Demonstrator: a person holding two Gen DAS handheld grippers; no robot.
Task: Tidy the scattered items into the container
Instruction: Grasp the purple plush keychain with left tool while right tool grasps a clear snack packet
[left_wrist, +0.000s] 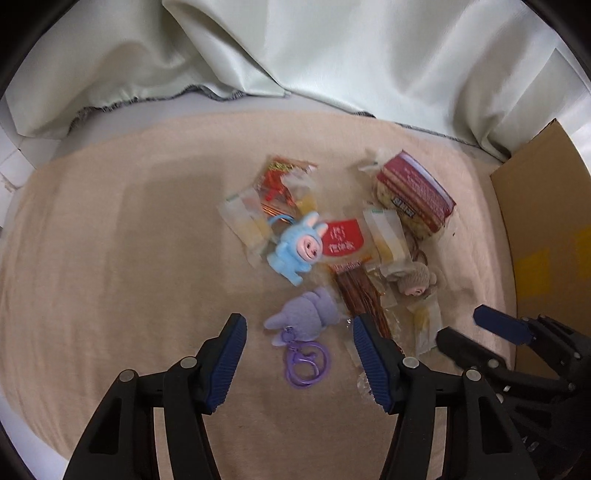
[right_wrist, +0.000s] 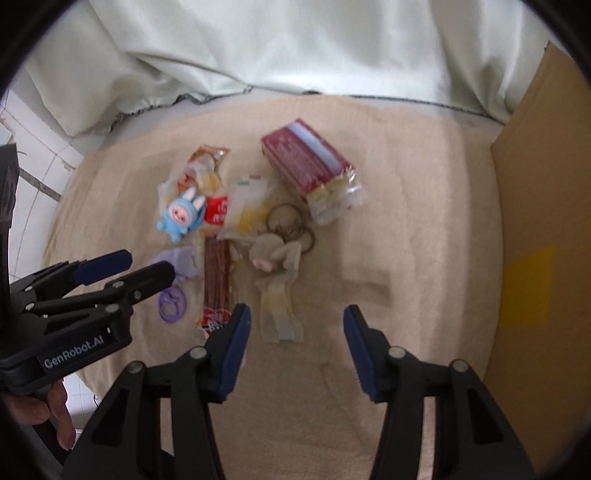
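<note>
both grippers tilt steeply down over the snack-and-toy pile on the beige cloth (left_wrist: 110, 240). left gripper (left_wrist: 299, 354) half spread, empty, straddling purple toy (left_wrist: 303, 317). right gripper (right_wrist: 297, 343) half spread, empty, over clear wrapper (right_wrist: 279, 314). cardboard box (right_wrist: 543, 221) at right edge.

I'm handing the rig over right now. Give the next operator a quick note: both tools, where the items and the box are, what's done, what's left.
Left tool: open, nothing held, over the purple plush keychain.
Right tool: open, nothing held, over a clear snack packet near the grey plush keychain.
Items: all in one pile on the beige cloth: blue bunny plush, long red snack pack, dark red noodle pack and several small packets.
Container: cardboard box at the right edge; its inside is out of view.
Done: nothing seen moved into the box.
Left: pick up every item and put it in.
</note>
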